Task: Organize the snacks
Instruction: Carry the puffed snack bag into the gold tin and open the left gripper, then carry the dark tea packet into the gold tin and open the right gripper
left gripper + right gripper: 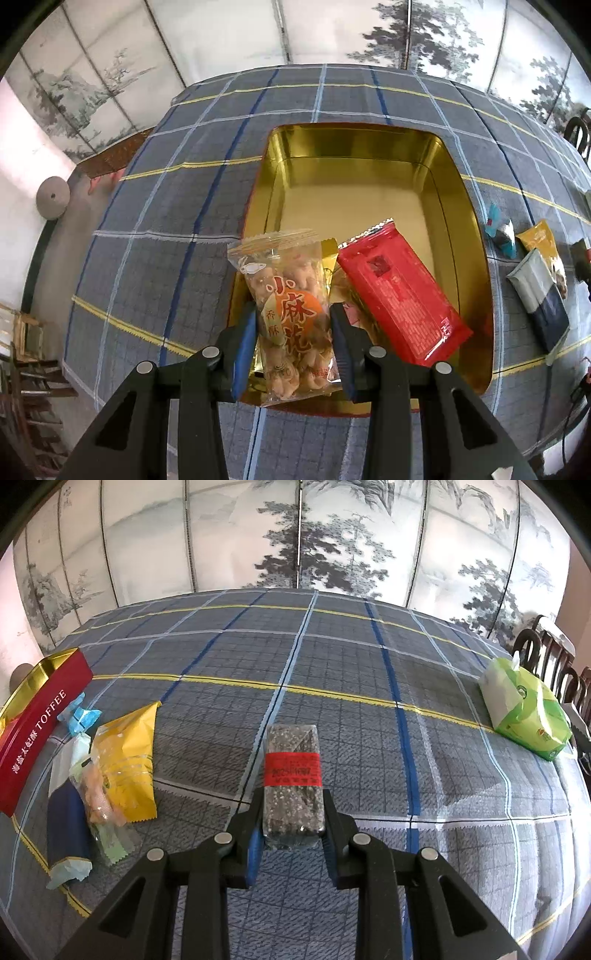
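In the left wrist view, the left gripper (293, 343) points steeply down over the near left corner of the tin (369, 144), which lies open on the plaid cloth (177, 206). Its jaws are closed on a clear bag (286, 295) of twisted biscuits, one pad on each long edge at about mid-length. The bag's long axis runs near to far along the fingers, the sealed top pointing away, tilted slightly left. Its near end hangs just past the tin's near rim. Just right of it a red pack (400, 291) lies in the tin, long axis slanting from far left to near right, its near end against the right wall. Right of the tin, on the cloth, lie a blue candy (500, 234), a yellow pack (541, 242) and a grey-and-navy pack (539, 299), close together.

In the right wrist view, the tin's red side reads TOFFEE at far left, with the same loose snacks beside it. The right gripper (293, 821) points down at the cloth, jaws clamped on the near end of a dark seed bar (291, 775) with a red band. The bar's long axis runs straight away from the gripper, its far end free above the cloth. At far right a green bag (528, 712) lies on the cloth.
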`<action>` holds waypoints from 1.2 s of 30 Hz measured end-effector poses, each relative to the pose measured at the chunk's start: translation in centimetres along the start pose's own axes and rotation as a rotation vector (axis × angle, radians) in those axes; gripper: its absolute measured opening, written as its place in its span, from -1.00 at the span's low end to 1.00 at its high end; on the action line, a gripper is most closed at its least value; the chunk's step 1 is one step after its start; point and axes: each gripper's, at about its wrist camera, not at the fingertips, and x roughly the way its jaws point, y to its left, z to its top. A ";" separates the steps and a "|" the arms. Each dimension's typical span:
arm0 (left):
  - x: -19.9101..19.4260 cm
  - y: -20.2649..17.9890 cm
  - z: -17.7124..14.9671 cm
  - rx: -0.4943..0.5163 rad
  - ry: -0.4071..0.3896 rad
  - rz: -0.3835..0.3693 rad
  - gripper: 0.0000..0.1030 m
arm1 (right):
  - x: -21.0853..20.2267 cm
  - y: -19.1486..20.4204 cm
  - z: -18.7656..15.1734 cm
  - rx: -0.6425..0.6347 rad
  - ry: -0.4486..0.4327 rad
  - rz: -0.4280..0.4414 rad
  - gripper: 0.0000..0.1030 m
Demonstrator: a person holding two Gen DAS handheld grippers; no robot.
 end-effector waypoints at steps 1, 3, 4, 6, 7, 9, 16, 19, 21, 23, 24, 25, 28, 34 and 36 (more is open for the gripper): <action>0.3 0.0 0.1 0.004 0.003 -0.007 -0.32 | 0.0 0.1 0.1 0.001 0.006 -0.005 -0.47; 0.6 0.0 0.1 0.004 0.009 -0.020 -0.32 | 0.1 0.2 0.3 0.006 0.017 -0.013 -0.48; 0.9 0.0 0.1 0.002 0.011 -0.022 -0.32 | 0.1 0.2 0.4 0.005 0.019 -0.018 -0.48; 1.3 0.0 0.0 0.000 0.018 -0.025 -0.32 | 0.2 0.4 0.4 0.006 0.021 -0.029 -0.48; 1.6 0.1 -0.1 -0.004 0.029 -0.024 -0.32 | 0.2 0.5 0.4 0.009 0.022 -0.034 -0.48; 2.0 0.2 -0.3 -0.006 0.035 -0.034 -0.32 | 0.1 0.6 0.4 0.013 0.023 -0.042 -0.48; 2.0 0.4 -0.7 -0.009 0.020 -0.048 -0.27 | 0.3 1.0 0.7 0.029 0.035 -0.064 -0.48; 2.0 0.6 -0.8 -0.014 0.014 -0.053 -0.06 | 0.2 1.1 0.9 0.046 0.041 -0.074 -0.48; 1.7 0.6 -1.0 -0.012 0.005 -0.071 0.23 | 0.1 1.1 1.0 0.060 0.041 -0.080 -0.48; 1.2 0.2 -1.1 0.006 -0.014 -0.067 0.40 | -0.2 1.2 1.2 0.074 0.034 -0.077 -0.48; 0.9 0.1 -1.2 0.013 -0.022 -0.065 0.44 | -0.4 1.2 1.3 0.080 0.031 -0.075 -0.48; 0.6 -0.1 -1.2 0.019 -0.029 -0.065 0.45 | -0.7 1.2 1.5 0.088 0.026 -0.078 -0.48; -0.2 -0.1 -1.2 0.012 -0.044 -0.084 0.46 | -1.7 1.7 2.2 0.102 0.007 -0.060 -0.48; -3.1 0.6 -1.4 -0.023 -0.108 -0.101 0.49 | -4.2 5.8 4.2 0.072 -0.042 0.031 -0.48; -4.0 1.1 -1.7 -0.041 -0.129 -0.094 0.49 | -4.9 7.9 4.6 0.052 -0.050 0.074 -0.48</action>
